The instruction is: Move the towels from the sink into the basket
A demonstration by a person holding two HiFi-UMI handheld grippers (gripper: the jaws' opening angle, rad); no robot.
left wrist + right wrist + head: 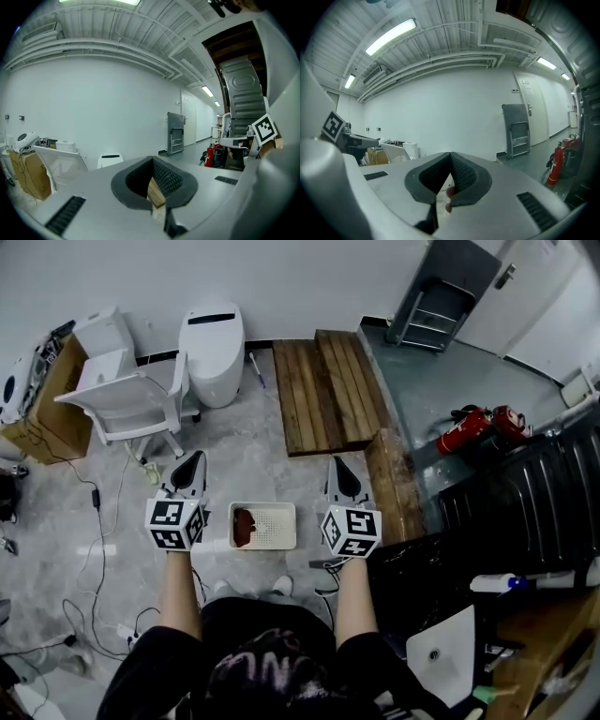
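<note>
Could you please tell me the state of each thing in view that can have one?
Left gripper: shut, empty.
Right gripper: shut, empty.
Basket: upright on the floor, one towel inside.
Towel: reddish-brown, crumpled at the basket's left end.
Sink: no towel in the part that shows.
Toilet: lid down.
Fire extinguishers: lying on their sides.

My left gripper (194, 463) and right gripper (337, 465) each have a pale grey shell tapering to a dark point. Each carries a white cube (175, 523) printed with black square markers. In the gripper views I see black ribbed pads (165, 178) and dark slotted vents (65, 214) in the grey casing. The person wears a black short-sleeved top (155, 662) with pinkish lettering across the front.
</note>
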